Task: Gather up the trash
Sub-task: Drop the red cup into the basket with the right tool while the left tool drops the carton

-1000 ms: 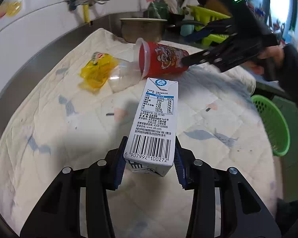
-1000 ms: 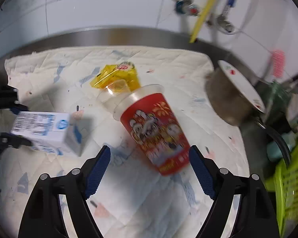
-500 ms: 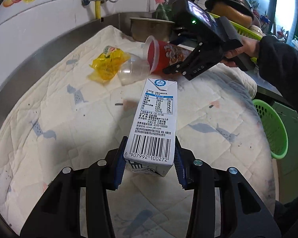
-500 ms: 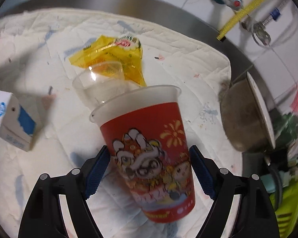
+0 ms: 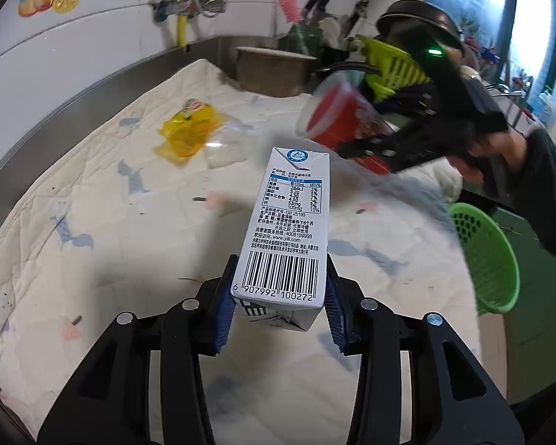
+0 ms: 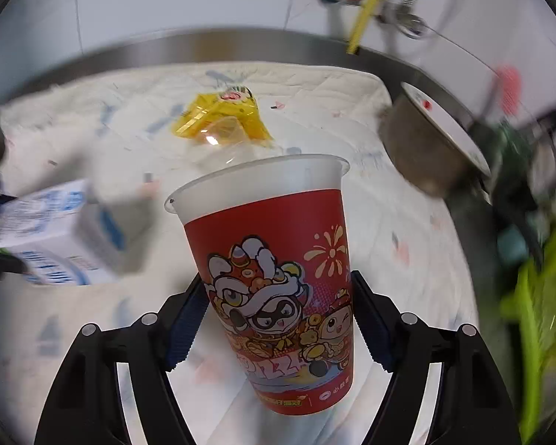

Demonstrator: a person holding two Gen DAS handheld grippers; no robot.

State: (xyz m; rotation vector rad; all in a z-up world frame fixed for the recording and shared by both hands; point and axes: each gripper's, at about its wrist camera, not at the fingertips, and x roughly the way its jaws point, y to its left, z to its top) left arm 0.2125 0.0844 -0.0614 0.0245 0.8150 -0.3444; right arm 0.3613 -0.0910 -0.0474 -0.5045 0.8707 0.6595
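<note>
My left gripper (image 5: 278, 307) is shut on a white milk carton (image 5: 289, 222), held above the quilted cloth. The carton also shows blurred in the right wrist view (image 6: 55, 233). My right gripper (image 6: 278, 319) is shut on a red plastic cup (image 6: 278, 282) with a cartoon lion print, lifted off the cloth. The cup shows in the left wrist view (image 5: 337, 122), mouth toward me. A yellow wrapper (image 5: 189, 133) and a clear plastic cup (image 5: 226, 148) lie on the cloth at the back; they also show in the right wrist view, wrapper (image 6: 222, 118) and clear cup (image 6: 237, 155).
A green basket (image 5: 489, 259) hangs off the counter's right edge. A metal pot (image 5: 274, 74) with a lid (image 6: 444, 126) and a lime dish rack (image 5: 393, 66) stand at the back right. A steel rim and tiled wall (image 5: 74, 52) bound the cloth (image 5: 92, 222).
My right gripper closed on the red cup and lifted it off the cloth, away from the clear cup. My left gripper still holds the carton, raised slightly.
</note>
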